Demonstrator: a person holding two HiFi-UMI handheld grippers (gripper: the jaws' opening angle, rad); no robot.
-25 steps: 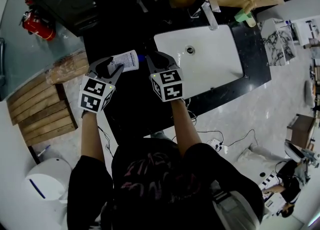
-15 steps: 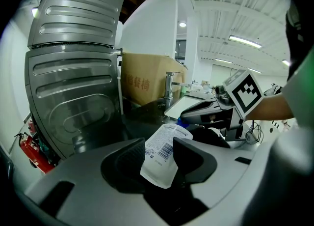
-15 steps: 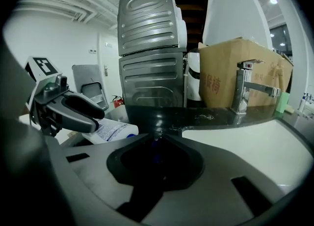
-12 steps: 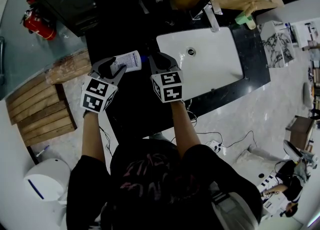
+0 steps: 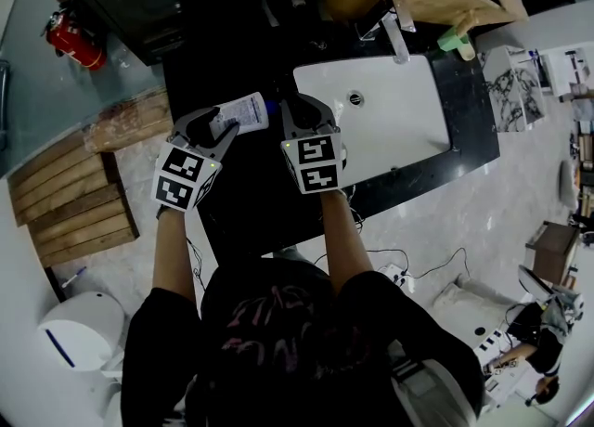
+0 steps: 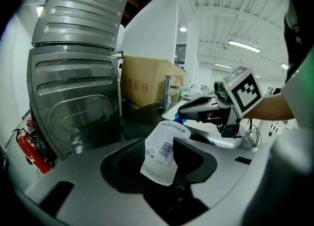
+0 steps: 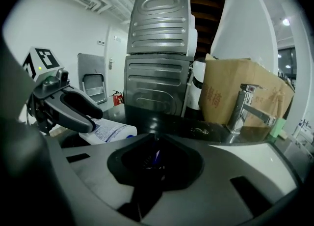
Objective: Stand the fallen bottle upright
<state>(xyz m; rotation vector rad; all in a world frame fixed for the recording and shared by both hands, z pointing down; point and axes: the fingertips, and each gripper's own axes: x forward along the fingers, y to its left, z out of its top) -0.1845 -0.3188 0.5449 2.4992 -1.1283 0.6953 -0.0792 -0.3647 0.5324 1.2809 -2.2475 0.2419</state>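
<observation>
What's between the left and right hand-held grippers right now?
The bottle, held sideways: its body sits in the left hand-held gripper, its blue cap at the right hand-held gripper. Head view and left gripper view show it.

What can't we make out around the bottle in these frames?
- Whether the bottle touches the counter: in the head view, the left tool covers its underside. In the left gripper view, its lower end sits behind the jaws.
- Cap: clamped in the right tool. The right gripper view shows only a blue sliver.
- Label print: too small and blurred in every view.
</observation>
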